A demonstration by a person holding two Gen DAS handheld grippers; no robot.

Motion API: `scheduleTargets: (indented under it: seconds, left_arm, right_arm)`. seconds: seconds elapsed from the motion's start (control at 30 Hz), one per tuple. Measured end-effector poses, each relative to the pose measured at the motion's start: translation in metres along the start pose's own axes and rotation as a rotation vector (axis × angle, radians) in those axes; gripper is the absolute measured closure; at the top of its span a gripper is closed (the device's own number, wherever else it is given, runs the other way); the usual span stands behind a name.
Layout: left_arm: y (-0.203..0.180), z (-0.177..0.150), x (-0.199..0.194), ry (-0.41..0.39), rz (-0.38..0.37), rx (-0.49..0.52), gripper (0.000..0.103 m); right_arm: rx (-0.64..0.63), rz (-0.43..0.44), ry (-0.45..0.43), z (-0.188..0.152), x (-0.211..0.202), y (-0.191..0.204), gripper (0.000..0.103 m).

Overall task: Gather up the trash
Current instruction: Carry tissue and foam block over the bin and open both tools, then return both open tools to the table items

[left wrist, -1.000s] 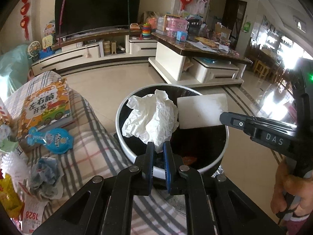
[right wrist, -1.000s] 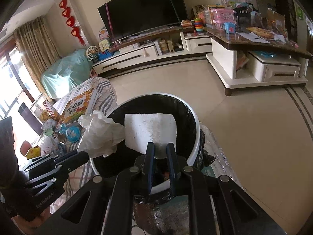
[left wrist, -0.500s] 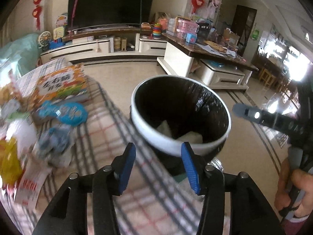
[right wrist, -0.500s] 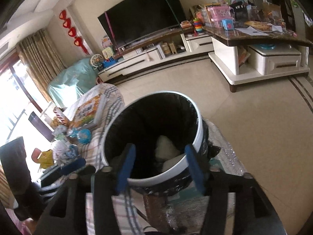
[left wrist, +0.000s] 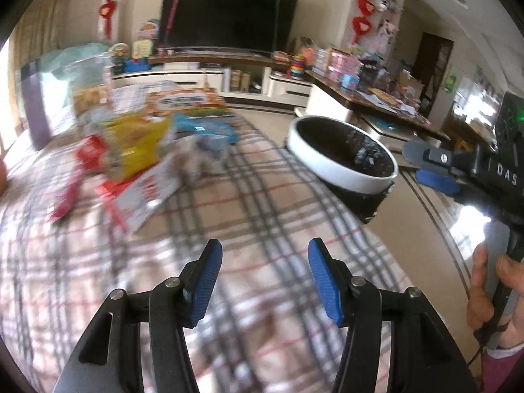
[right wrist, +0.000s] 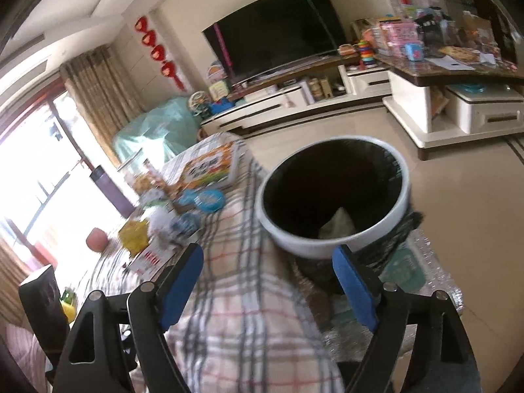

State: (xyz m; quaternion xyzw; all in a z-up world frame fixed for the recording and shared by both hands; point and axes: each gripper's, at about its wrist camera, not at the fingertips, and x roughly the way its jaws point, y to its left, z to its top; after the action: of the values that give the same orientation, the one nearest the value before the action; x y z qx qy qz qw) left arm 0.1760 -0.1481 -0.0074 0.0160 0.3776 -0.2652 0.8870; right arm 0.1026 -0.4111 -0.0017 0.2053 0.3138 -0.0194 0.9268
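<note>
Both grippers, left [left wrist: 260, 278] and right [right wrist: 267, 290], gape wide and empty above the plaid desk [left wrist: 262, 196]. White paper [right wrist: 339, 224] lies in the bin [right wrist: 334, 196]; wrappers [left wrist: 137, 150] at ten o'clock await collection.

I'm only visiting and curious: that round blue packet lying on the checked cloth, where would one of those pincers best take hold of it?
Probably by the edge. The round blue packet lies flat on the checked tablecloth, so a tool would come from above, one finger either side of its thin rim nearest the white-rimmed bin, the side free of clutter. The left tool and right tool are both open.
</note>
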Motion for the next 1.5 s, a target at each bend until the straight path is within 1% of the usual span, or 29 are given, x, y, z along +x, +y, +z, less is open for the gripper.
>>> scheduleTargets:
  seconds: [0.23, 0.37, 0.53, 0.67, 0.73, 0.87, 1.03, 1.1, 1.23, 1.4, 1.5]
  left_arm:
    - [0.033, -0.022, -0.032, -0.017, 0.08, -0.07, 0.048]
    - [0.052, -0.026, -0.04, -0.016, 0.12, -0.112, 0.048]
    - [0.063, -0.024, -0.042, -0.014, 0.144, -0.128, 0.046]
    - [0.071, -0.023, -0.04, -0.002, 0.15, -0.134, 0.044]
    - [0.079, -0.018, -0.033, 0.005, 0.151, -0.141, 0.043]
    - [0.093, -0.011, -0.024, 0.016, 0.136, -0.172, 0.043]
    - [0.099, -0.001, -0.01, 0.015, 0.122, -0.154, 0.043]
    - [0.101, 0.002, -0.008, 0.013, 0.12, -0.143, 0.04]
    - [0.11, 0.004, -0.008, 0.004, 0.15, -0.147, 0.04]
    - [0.132, 0.009, -0.004, 0.0, 0.21, -0.194, 0.04]
    - [0.144, 0.017, 0.002, -0.013, 0.26, -0.21, 0.04]
  right_arm:
    - [-0.048, 0.051, 0.062, -0.028, 0.02, 0.039, 0.017]
    - [-0.067, 0.073, 0.081, -0.038, 0.029, 0.053, 0.016]
    - [-0.1, 0.095, 0.11, -0.04, 0.044, 0.068, 0.016]
    - [-0.108, 0.103, 0.121, -0.038, 0.057, 0.077, 0.016]
    - [-0.117, 0.101, 0.134, -0.036, 0.068, 0.08, 0.016]
    - [-0.126, 0.097, 0.149, -0.033, 0.082, 0.085, 0.016]
    - [-0.13, 0.095, 0.152, -0.027, 0.094, 0.091, 0.016]
    - [-0.13, 0.098, 0.151, -0.025, 0.098, 0.093, 0.016]
    - [-0.121, 0.1, 0.153, -0.022, 0.106, 0.094, 0.016]
    - [-0.106, 0.102, 0.156, -0.02, 0.121, 0.097, 0.017]
    - [-0.095, 0.102, 0.164, -0.017, 0.132, 0.1, 0.021]
